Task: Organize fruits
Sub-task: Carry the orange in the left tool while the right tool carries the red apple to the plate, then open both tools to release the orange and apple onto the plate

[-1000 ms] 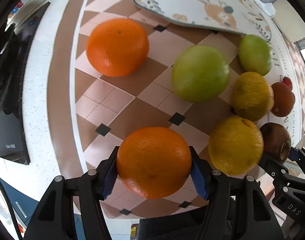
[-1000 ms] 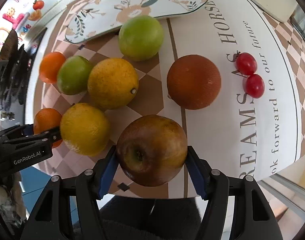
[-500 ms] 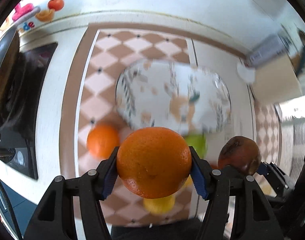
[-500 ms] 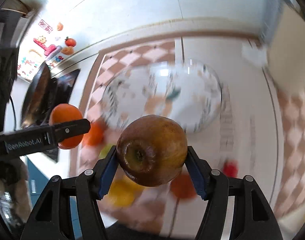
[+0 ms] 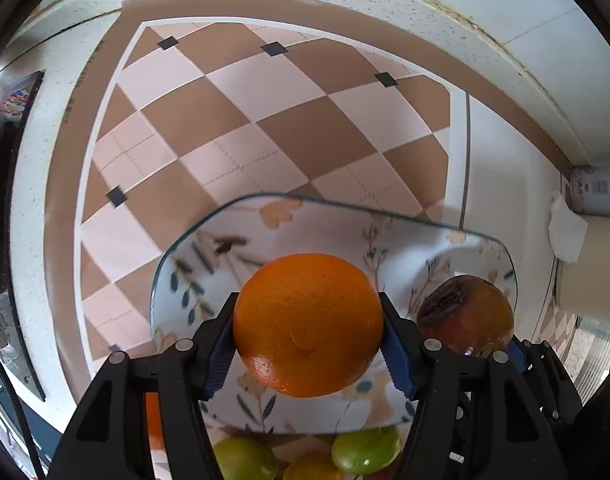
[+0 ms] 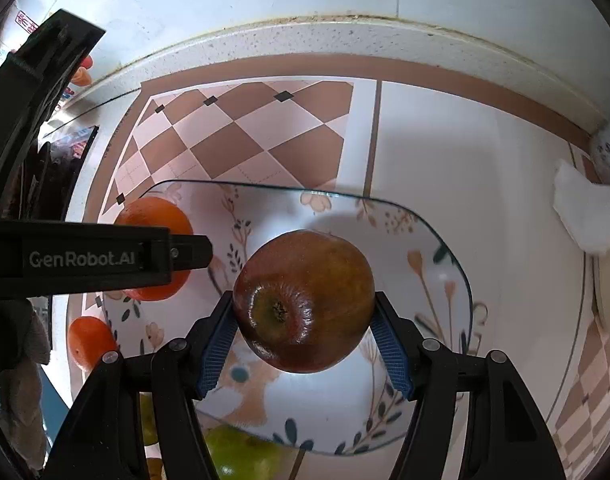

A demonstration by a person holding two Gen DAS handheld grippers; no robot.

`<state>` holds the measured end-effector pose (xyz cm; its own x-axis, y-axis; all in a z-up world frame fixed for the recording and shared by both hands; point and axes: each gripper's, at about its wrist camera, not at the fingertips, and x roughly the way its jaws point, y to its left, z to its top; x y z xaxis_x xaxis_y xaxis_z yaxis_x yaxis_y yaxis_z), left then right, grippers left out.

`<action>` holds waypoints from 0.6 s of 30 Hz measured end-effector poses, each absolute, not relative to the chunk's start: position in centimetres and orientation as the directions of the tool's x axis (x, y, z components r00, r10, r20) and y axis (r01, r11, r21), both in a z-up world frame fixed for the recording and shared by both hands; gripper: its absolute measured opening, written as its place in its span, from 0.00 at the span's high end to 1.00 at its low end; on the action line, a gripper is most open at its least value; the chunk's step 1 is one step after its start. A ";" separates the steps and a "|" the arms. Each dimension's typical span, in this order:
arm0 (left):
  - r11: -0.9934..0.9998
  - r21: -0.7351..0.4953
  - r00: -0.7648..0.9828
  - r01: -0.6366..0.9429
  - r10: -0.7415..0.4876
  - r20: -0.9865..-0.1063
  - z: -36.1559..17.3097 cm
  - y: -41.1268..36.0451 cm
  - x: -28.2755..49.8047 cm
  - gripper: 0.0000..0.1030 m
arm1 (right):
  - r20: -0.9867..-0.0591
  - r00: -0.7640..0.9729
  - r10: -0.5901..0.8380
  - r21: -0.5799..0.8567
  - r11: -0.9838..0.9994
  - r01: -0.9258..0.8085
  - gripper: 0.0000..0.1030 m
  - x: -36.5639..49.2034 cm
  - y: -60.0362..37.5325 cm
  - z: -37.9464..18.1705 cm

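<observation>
Your left gripper (image 5: 308, 340) has its blue finger pads (image 5: 219, 354) clamped on either side of an orange (image 5: 307, 324), and your right gripper (image 6: 303, 344) is clamped the same way on a dark brownish-red apple (image 6: 303, 300), stem end facing the camera. Both fruits hang over the floral plate (image 6: 445, 280), the orange above its left part and the apple to the right of that; whether either touches the plate's surface is hard to tell from these views. A second orange (image 6: 89, 342) lies off the plate's left edge on the checkered mat (image 5: 225, 120). Green fruits (image 5: 365, 450) and a yellow one (image 5: 311, 468) sit just below the plate's near rim. Beyond the plate's right side, a crumpled white tissue (image 6: 585, 210) rests on the counter.
</observation>
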<state>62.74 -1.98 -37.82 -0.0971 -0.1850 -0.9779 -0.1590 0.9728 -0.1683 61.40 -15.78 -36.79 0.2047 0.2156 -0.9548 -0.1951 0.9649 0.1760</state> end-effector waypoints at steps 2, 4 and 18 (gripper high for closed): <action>0.969 -0.179 -0.104 -0.172 -0.198 -0.975 -38.3 -2.0 63.0 0.40 | -0.956 0.196 0.220 0.179 0.962 -0.206 0.34 62.0 -15.5 -37.2; 0.970 -0.175 -0.111 -0.171 -0.195 -0.974 -38.9 -2.1 63.2 0.40 | -0.955 0.187 0.232 0.191 0.958 -0.214 0.34 62.3 -15.4 -37.5; 0.977 -0.152 -0.071 -0.147 -0.163 -0.984 -37.8 -0.9 64.1 0.12 | -0.958 0.148 0.244 0.223 0.964 -0.145 0.14 62.3 -16.6 -36.7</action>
